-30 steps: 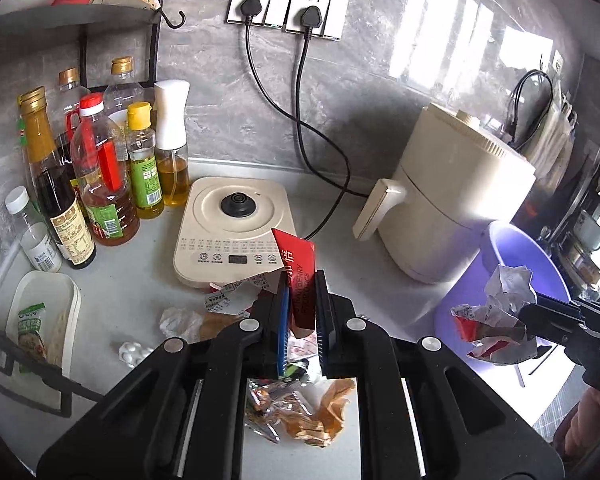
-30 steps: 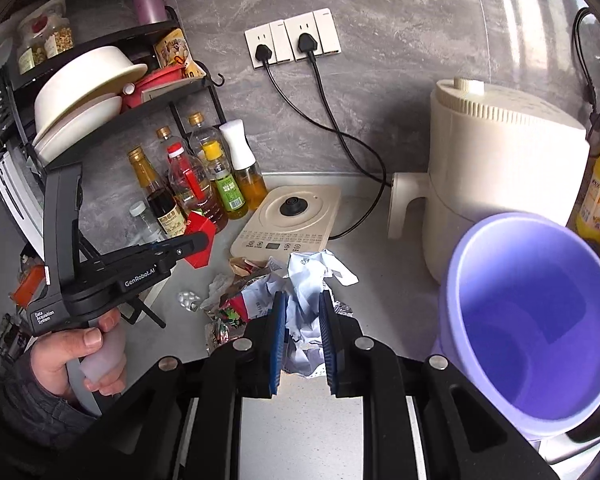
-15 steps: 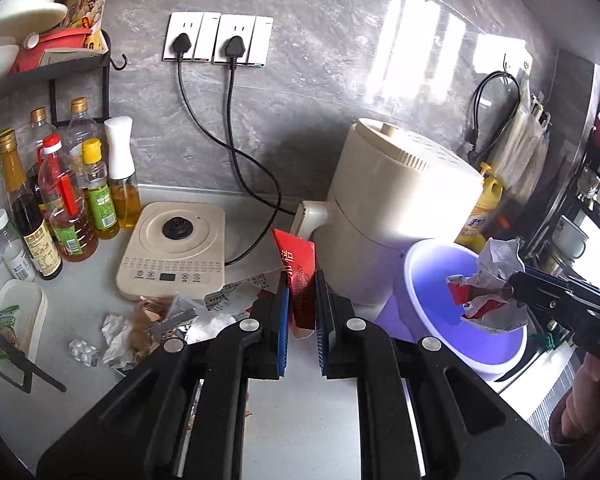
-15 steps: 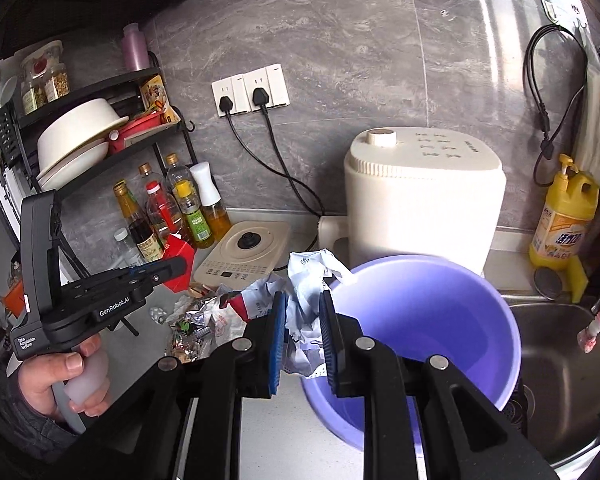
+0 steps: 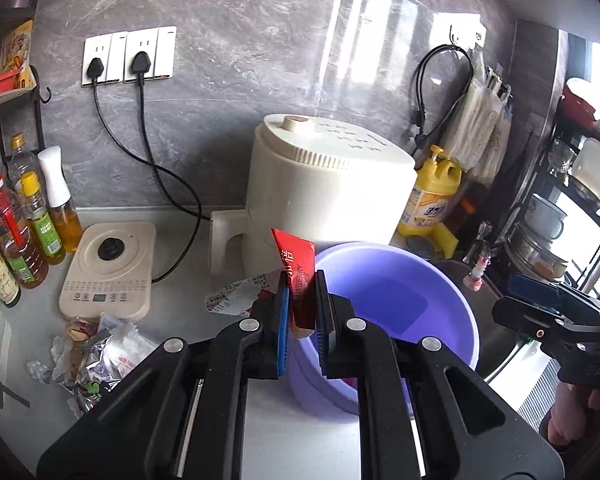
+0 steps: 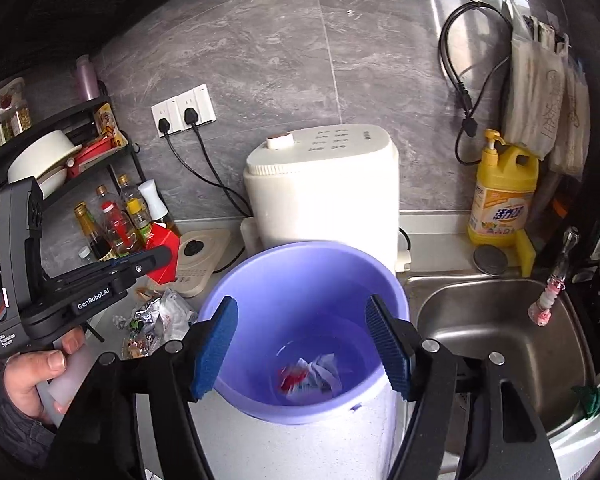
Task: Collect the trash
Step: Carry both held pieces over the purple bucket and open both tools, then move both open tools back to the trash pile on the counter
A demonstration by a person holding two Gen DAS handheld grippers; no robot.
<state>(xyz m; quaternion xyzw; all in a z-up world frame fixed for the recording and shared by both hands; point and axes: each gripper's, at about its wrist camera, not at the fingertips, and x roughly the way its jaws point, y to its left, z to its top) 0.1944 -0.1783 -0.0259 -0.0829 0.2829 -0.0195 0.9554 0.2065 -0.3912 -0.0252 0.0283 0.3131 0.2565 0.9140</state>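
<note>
Crumpled paper (image 6: 314, 376) now lies in the purple bucket (image 6: 260, 276); right gripper (image 6: 306, 344) gapes wide, left gripper (image 5: 302, 308) pinches 1 red wrapper (image 5: 298, 268).

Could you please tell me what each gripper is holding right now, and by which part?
The left gripper pinches the red wrapper by its lower end. The right gripper is open and empty, above the purple bucket.

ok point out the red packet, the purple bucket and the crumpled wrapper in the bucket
red packet (image 5: 298, 268): left wrist view, on its printed red face above the jaws
purple bucket (image 6: 300, 250): right wrist view, on its far rim
crumpled wrapper (image 6: 314, 376): right wrist view, on its white middle, at the bucket's bottom
</note>
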